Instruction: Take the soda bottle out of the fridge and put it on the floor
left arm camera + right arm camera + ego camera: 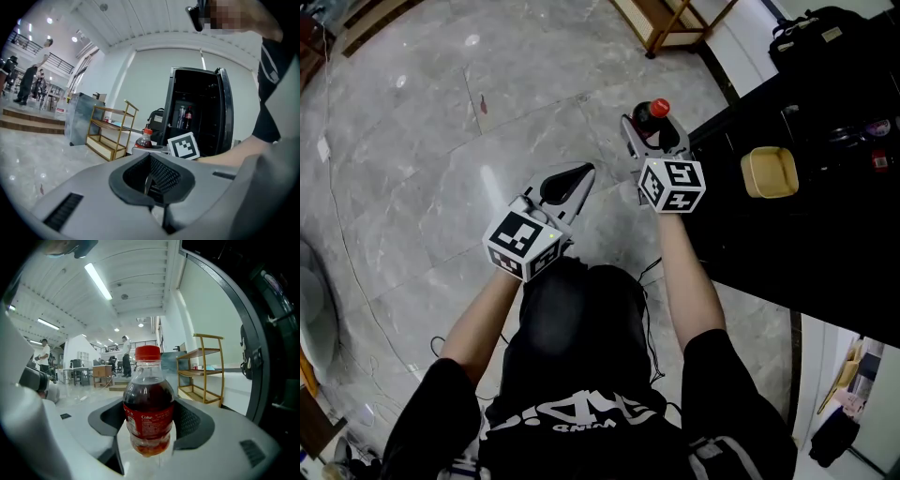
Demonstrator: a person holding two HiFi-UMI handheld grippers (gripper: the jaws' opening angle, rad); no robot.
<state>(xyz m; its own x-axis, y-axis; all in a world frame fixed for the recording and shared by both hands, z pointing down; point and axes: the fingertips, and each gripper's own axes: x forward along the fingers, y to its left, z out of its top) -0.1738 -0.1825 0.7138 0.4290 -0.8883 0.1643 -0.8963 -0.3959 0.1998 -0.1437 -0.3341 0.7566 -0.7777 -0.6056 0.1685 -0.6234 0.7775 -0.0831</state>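
The right gripper (654, 133) has its fingers clamped on the upright soda bottle (149, 401) above the floor (431, 131), while the left gripper (149, 180) holds its fingers together on nothing.

Grey marble floor (412, 141) (glossy), wooden shelf (104, 145).

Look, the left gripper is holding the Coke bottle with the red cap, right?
No, only the side is wrong: the right gripper is holding the Coke bottle with the red cap. The right gripper view shows it between that gripper's jaws. The left gripper is shut and empty.
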